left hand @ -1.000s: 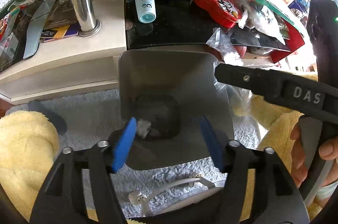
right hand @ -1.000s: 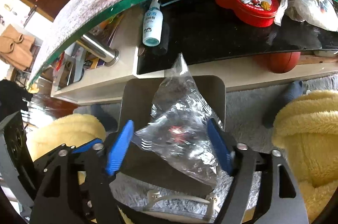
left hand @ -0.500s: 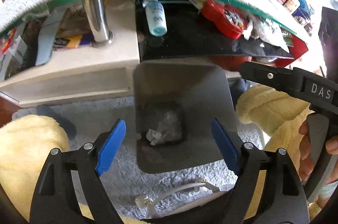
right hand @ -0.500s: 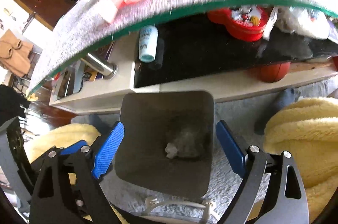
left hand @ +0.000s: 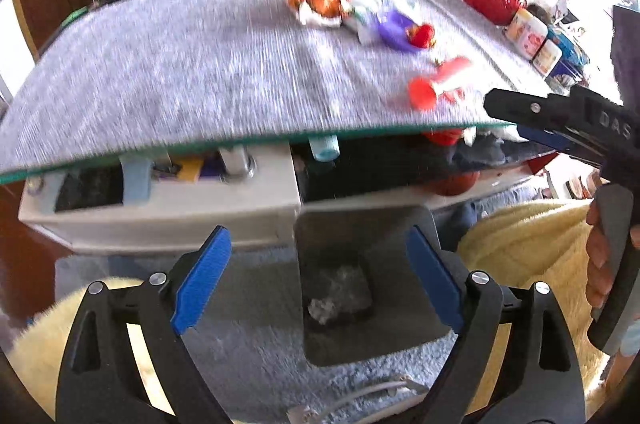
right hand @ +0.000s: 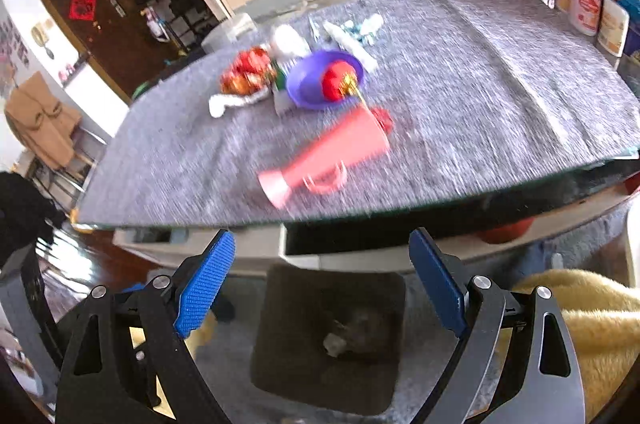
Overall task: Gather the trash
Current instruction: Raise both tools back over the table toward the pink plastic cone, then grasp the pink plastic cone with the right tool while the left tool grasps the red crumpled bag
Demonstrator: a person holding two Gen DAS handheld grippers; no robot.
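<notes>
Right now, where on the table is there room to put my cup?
The grey mat is bare between the pink horn and the white jars, and along its near left. It's crowded around the purple bowl.

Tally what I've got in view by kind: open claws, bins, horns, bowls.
Open claws: 2 (left claw, right claw)
Trash bin: 1
Pink horn: 1
Purple bowl: 1
Total: 5
</notes>
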